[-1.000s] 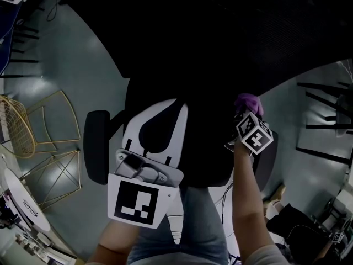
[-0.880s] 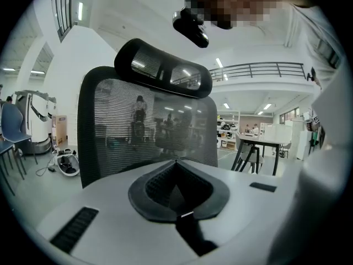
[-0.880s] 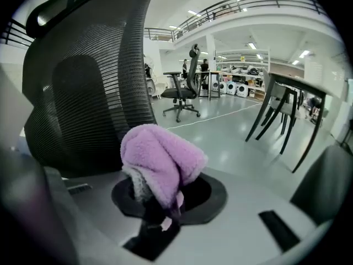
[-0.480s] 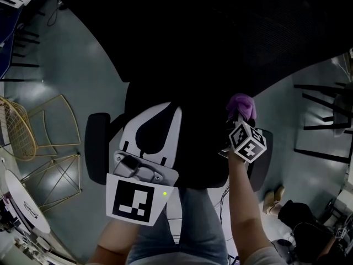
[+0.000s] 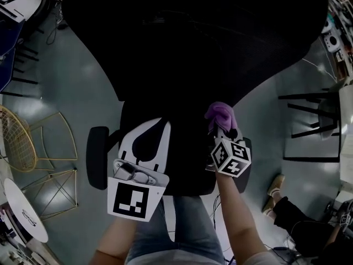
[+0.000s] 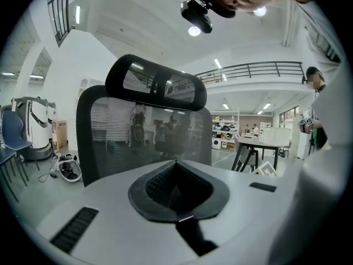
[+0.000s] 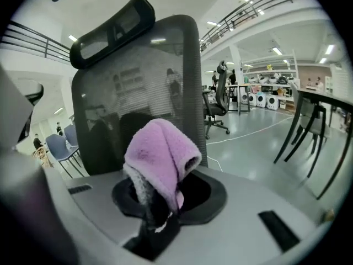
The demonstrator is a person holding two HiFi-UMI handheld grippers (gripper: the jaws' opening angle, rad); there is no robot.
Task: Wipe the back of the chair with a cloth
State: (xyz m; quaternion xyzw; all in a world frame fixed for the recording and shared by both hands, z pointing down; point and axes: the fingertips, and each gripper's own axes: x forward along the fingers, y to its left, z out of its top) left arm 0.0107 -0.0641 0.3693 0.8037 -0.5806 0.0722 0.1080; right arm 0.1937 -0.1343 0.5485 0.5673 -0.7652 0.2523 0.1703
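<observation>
Grey-cased left tool (image 6: 176, 192) has its jaws pressed together on nothing, facing the office chair's mesh backrest (image 6: 143, 131). Right tool (image 7: 157, 217) pinches the purple cloth (image 7: 160, 156) by its lower folds — a thin hold, so dragging it over mesh could tug it free. No brand or writing is legible — only square markers (image 5: 132, 200).

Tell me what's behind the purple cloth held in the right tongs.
The chair's mesh back and headrest rise behind the cloth. The cloth hides the lower middle of the mesh.
</observation>
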